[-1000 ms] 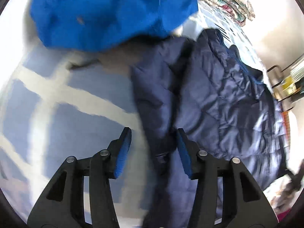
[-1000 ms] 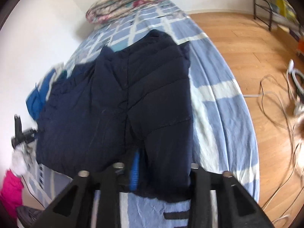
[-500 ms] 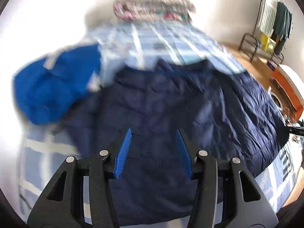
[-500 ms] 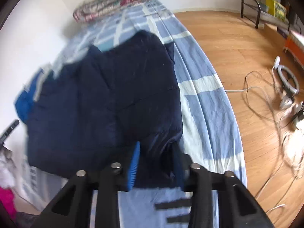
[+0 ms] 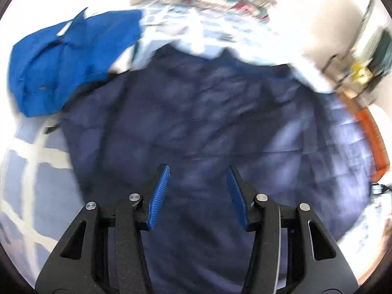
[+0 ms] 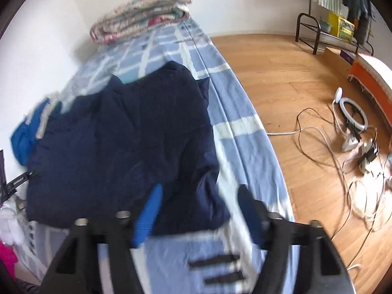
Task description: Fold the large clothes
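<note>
A navy quilted jacket (image 5: 208,112) lies spread on the bed, folded in on itself. My left gripper (image 5: 198,169) hovers over its middle, open, with nothing between the blue pads. In the right wrist view the jacket (image 6: 127,134) fills the bed's near half. Its near right corner lies loose on the sheet under my right gripper (image 6: 199,188). That gripper's jaws are opening, and the pads stand clear of the cloth on both sides.
A bright blue garment (image 5: 66,66) lies crumpled at the jacket's far left. A folded floral quilt (image 6: 142,12) sits at the head of the blue plaid bed (image 6: 245,152). Right of the bed are a wooden floor, cables (image 6: 330,147) and a metal rack (image 6: 325,31).
My right gripper has let go of the jacket's corner and drawn up and back, jaws now wide. My left gripper has swung from the jacket's left edge to over its middle.
</note>
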{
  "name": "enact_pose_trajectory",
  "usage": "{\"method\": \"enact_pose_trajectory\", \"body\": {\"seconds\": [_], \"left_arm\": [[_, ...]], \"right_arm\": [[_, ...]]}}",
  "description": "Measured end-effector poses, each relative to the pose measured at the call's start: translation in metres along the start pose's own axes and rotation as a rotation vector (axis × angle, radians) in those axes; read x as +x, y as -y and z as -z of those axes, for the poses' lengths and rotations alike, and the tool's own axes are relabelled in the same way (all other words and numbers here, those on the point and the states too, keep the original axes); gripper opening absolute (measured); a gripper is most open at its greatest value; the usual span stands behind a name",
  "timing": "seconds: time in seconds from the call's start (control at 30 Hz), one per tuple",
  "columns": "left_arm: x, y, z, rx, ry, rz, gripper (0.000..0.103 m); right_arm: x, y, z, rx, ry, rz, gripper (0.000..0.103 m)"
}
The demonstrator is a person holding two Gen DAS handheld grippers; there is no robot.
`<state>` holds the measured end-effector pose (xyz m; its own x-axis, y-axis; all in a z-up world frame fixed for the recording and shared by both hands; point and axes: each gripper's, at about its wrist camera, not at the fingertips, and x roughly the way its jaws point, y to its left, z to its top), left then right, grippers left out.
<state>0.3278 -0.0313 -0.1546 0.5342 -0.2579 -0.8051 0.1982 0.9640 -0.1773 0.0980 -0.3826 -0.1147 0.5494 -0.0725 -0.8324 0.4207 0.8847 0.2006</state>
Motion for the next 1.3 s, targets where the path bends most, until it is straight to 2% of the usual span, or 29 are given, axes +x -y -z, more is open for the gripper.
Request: {"method": "enact_pose_trajectory", "body": {"seconds": [0.1,0.2,0.3,0.43,0.47,0.5,0.53,0.63,0.7,0.77,0.83,0.87,0.93,1.03,1.07,1.1,1.13,1.23,1.3], "left_arm": [[-0.013,0.041,0.003,0.053,0.018,0.079,0.050],[-0.014,0.087,0.011,0.112,0.020,0.143,0.050],[0.001,0.128,0.027,0.207,0.024,0.122,0.050],[0.044,0.153,0.054,0.312,-0.041,0.039,0.050],[0.055,0.155,0.061,0.338,-0.056,0.017,0.050],[0.058,0.155,0.066,0.351,-0.037,0.013,0.050],[0.058,0.154,0.066,0.354,-0.022,0.014,0.050],[0.049,0.151,0.056,0.309,-0.055,0.050,0.050],[0.034,0.145,0.039,0.246,0.011,0.065,0.050],[0.029,0.140,0.019,0.209,0.071,0.027,0.050],[0.038,0.134,-0.001,0.152,0.068,0.008,0.050],[0.045,0.132,-0.009,0.125,0.058,-0.001,0.050],[0.064,0.133,-0.017,0.089,0.039,-0.017,0.050],[0.091,0.132,-0.008,0.062,-0.034,0.004,0.050],[0.098,0.135,-0.001,0.088,-0.041,-0.012,0.050],[0.100,0.139,0.004,0.129,-0.007,-0.035,0.052],[0.100,0.140,0.006,0.142,0.004,-0.042,0.052],[0.089,0.136,0.002,0.108,-0.046,-0.030,0.052],[0.063,0.127,-0.001,0.076,-0.024,-0.010,0.052]], "right_arm": [[-0.005,-0.001,0.023,0.055,-0.033,-0.056,0.076],[0.008,-0.001,0.033,0.141,-0.070,-0.118,0.076],[0.027,0.004,0.040,0.271,-0.075,-0.167,0.076],[0.060,0.003,0.049,0.373,-0.098,-0.167,0.075],[0.064,0.004,0.050,0.393,-0.090,-0.169,0.078],[0.062,0.003,0.050,0.416,-0.043,-0.179,0.083],[0.061,0.001,0.048,0.423,-0.032,-0.169,0.081],[0.059,-0.002,0.043,0.419,0.019,-0.133,0.074],[0.061,-0.001,0.043,0.466,0.044,-0.145,0.071],[0.065,-0.001,0.042,0.478,0.054,-0.136,0.060],[0.069,-0.002,0.040,0.467,0.058,-0.118,0.036],[0.069,-0.004,0.040,0.455,0.064,-0.110,0.032],[0.064,-0.009,0.036,0.412,0.085,-0.079,0.018],[0.049,-0.022,0.025,0.323,0.125,-0.028,0.011],[0.042,-0.028,0.022,0.284,0.146,-0.008,0.010],[0.033,-0.038,0.019,0.232,0.170,0.013,0.009],[0.025,-0.045,0.019,0.193,0.189,0.025,0.009],[0.005,-0.069,0.014,0.089,0.234,0.053,0.007],[-0.007,-0.080,0.010,0.052,0.256,0.040,0.007]]}}
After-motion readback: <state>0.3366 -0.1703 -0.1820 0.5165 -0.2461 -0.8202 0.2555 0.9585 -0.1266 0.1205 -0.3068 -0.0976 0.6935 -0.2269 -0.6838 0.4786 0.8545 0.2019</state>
